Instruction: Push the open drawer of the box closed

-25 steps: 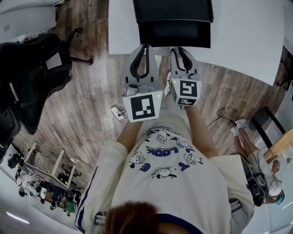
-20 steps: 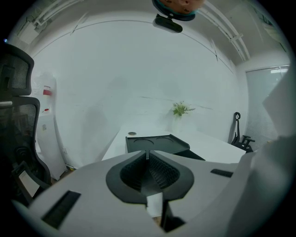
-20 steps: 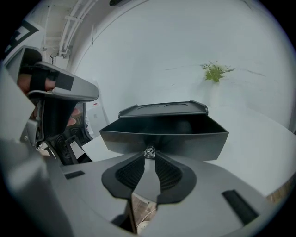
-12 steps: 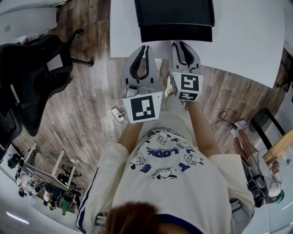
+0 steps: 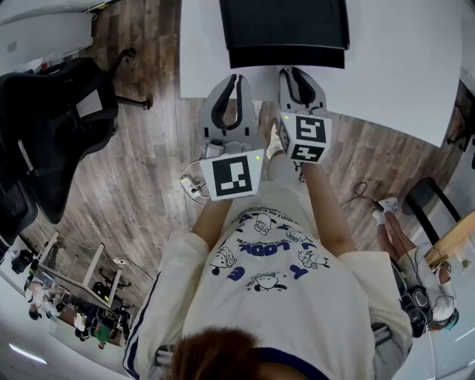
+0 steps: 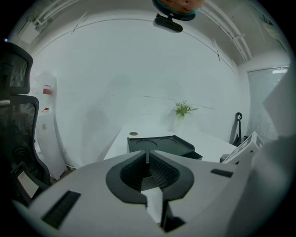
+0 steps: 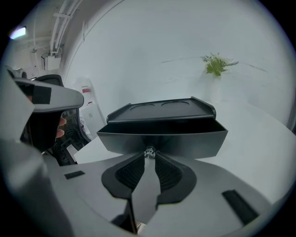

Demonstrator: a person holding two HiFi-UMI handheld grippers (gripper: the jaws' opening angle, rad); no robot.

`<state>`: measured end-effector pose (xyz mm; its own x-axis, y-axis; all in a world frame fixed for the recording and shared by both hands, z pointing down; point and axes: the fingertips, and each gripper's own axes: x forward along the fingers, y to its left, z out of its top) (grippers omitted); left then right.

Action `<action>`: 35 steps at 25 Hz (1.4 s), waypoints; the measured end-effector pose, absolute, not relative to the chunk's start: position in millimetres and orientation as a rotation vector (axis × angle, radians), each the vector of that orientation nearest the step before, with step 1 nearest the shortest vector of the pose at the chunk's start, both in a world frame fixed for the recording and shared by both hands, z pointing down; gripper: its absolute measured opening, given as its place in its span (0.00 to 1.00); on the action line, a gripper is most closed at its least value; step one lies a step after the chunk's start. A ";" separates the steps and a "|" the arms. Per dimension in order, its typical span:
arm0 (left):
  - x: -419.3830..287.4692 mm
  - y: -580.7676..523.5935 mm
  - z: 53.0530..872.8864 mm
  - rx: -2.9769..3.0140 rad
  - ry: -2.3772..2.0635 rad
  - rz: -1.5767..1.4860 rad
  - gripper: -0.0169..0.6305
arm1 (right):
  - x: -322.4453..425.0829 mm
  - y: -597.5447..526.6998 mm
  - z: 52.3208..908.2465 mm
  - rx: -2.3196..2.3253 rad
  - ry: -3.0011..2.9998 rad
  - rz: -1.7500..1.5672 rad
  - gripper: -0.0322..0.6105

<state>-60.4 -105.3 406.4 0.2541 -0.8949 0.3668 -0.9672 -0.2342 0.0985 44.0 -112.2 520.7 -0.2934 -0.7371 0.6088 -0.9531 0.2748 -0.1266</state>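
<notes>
A black box (image 5: 286, 18) stands on the white table (image 5: 401, 59), its drawer (image 5: 286, 58) pulled out a short way towards me. In the right gripper view the drawer front (image 7: 185, 139) fills the middle, and its small silver knob (image 7: 149, 152) sits pinched between the tips of my right gripper (image 7: 149, 155). From above, the right gripper (image 5: 292, 71) reaches over the table edge up to the drawer. My left gripper (image 5: 236, 76) hangs beside it at the table edge, shut and empty. It sees the box (image 6: 159, 143) ahead, past its closed tips (image 6: 148, 152).
A black office chair (image 5: 52, 126) stands on the wood floor at my left. Cables and a power strip (image 5: 194, 185) lie below the grippers. A small plant (image 7: 216, 64) sits far back on the table. Another person (image 5: 415, 274) sits at the lower right.
My right gripper has moved forward towards the box, and the drawer shows less of its length than a second ago. The left gripper has barely moved.
</notes>
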 end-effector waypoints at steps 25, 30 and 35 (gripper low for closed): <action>-57.8 -122.3 406.6 2.211 -1.715 0.338 0.07 | 46.2 -149.8 514.5 1.517 -2.125 0.737 0.18; -59.5 -125.6 406.6 2.212 -1.715 0.341 0.07 | 46.3 -151.8 513.9 1.519 -2.124 0.744 0.19; -59.0 -125.9 406.7 2.214 -1.710 0.337 0.07 | 47.3 -151.0 516.3 1.535 -2.124 0.747 0.19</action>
